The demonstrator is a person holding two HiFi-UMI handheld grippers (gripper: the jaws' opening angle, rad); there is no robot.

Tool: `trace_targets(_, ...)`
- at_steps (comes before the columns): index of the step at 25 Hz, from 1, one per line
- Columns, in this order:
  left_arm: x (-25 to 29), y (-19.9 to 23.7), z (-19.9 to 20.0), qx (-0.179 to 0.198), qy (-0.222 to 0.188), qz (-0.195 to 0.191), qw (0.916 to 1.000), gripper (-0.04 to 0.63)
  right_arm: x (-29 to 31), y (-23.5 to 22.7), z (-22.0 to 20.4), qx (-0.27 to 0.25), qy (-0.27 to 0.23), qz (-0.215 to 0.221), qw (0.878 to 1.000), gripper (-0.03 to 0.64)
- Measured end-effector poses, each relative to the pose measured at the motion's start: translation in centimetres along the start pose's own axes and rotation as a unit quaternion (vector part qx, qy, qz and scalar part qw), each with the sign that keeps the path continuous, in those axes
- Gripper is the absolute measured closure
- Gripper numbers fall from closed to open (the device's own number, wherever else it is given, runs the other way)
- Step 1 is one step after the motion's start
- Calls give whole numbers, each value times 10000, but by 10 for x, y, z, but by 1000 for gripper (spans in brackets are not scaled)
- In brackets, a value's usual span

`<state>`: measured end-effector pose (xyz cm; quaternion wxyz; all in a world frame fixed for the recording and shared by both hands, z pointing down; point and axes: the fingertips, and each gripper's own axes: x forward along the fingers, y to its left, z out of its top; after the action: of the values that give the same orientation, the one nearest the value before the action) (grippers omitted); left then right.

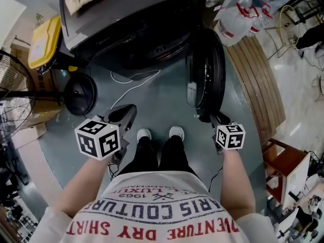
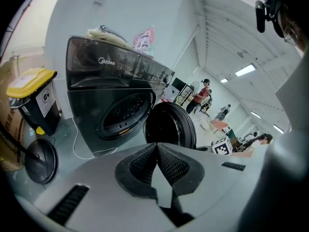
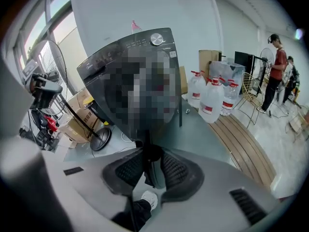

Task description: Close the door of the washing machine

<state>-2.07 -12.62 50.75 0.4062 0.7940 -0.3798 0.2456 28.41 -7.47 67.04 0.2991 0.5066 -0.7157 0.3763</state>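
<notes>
The dark washing machine (image 1: 126, 29) stands at the top of the head view, its drum opening (image 2: 123, 112) uncovered. Its round black door (image 1: 206, 72) hangs swung out toward me on the right. My right gripper (image 1: 212, 118) is at the door's near edge. In the right gripper view the dark rim of the door (image 3: 141, 129) runs between the pads, and the right gripper (image 3: 147, 151) is shut on it. My left gripper (image 1: 127, 113) hovers over the floor left of my feet, apart from the machine. The left gripper (image 2: 157, 145) has its tips touching with nothing between them.
A yellow-lidded bin (image 1: 44, 42) and a fan's round base (image 1: 80, 92) stand left of the machine. A white cable (image 1: 134, 85) lies on the floor in front. Water bottles (image 1: 238, 14), a slatted wooden board (image 1: 260, 80) and a wooden stool (image 1: 286, 166) are on the right.
</notes>
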Motion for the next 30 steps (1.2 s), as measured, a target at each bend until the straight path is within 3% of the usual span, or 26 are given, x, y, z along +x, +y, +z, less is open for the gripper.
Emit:
trace_targets(11,-43,45,-11,-32,-68,72,9999,568,24,59,8,552,36,-315,9980,518)
trace_targets(30,-105,112,-39,-173,-285,307,9990,568,76,155,47,1509,-217,-341,9877,498)
